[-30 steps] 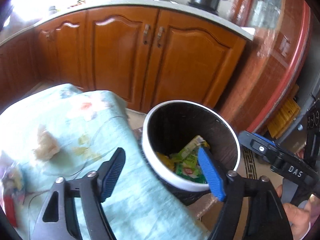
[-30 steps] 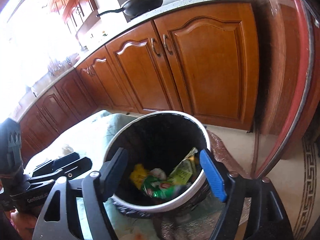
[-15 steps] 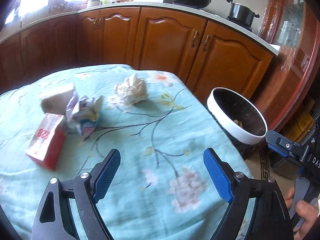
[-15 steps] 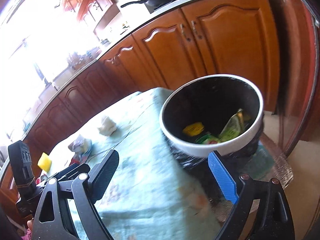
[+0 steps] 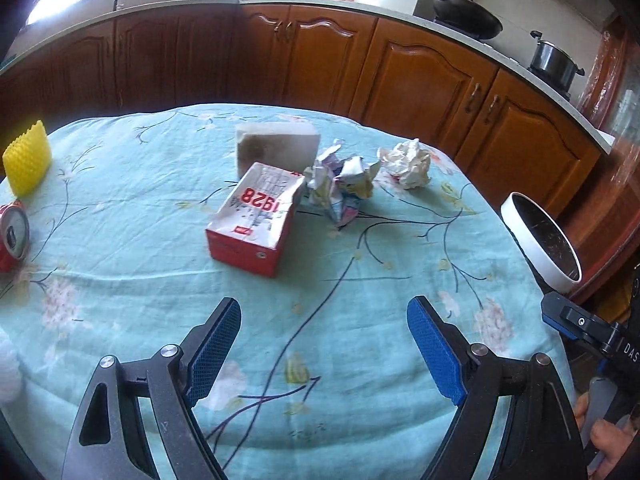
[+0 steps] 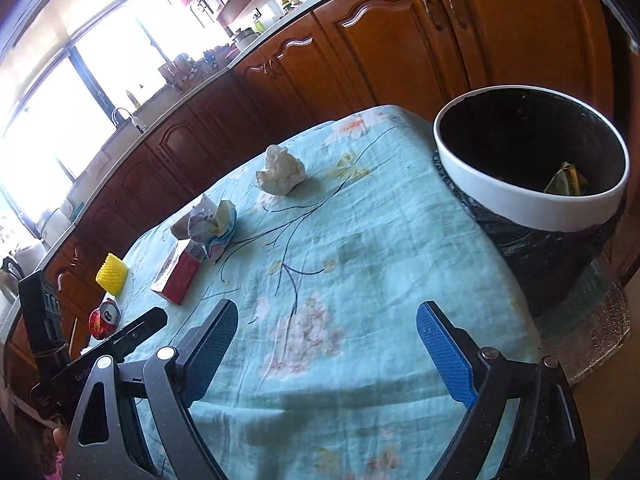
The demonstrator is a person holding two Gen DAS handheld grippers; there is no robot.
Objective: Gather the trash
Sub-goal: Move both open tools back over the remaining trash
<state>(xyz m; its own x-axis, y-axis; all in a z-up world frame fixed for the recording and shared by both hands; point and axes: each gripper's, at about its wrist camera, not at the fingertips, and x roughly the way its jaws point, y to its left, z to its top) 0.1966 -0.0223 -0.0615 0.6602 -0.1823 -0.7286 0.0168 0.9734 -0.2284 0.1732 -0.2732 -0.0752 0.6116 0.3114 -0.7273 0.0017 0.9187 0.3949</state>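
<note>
Trash lies ahead of both your grippers, none of it between the jaws. Your left gripper (image 5: 323, 350) has its jaws spread wide and holding nothing, with only the pale blue flowered cloth (image 5: 360, 320) of the desk under them. Straight beyond them stands the red and white carton (image 5: 256, 222), tilted on the cloth with its torn top facing you. Touching its far right corner is the crumpled coloured wrapper (image 5: 343, 188), and just right of that, apart from it, the white paper ball (image 5: 407, 163). Behind the carton a grey-white block (image 5: 277, 148) stands upright. Far to your left sit the yellow ridged sponge (image 5: 27, 159) and the red can (image 5: 12, 236) lying on its side at the desk's edge. The white-rimmed bin (image 5: 536, 246) shows beyond the desk's right edge.

Your right gripper (image 6: 324, 350) also has its jaws wide apart and empty above the cloth. From it the paper ball (image 6: 281, 171) is well ahead and slightly left, the wrapper (image 6: 210, 216) and carton (image 6: 178, 276) farther left. The bin (image 6: 532, 200), lined with a black bag, stands ahead on the right against the desk's edge, with some yellow-green packaging (image 6: 566, 180) visible inside.
</note>
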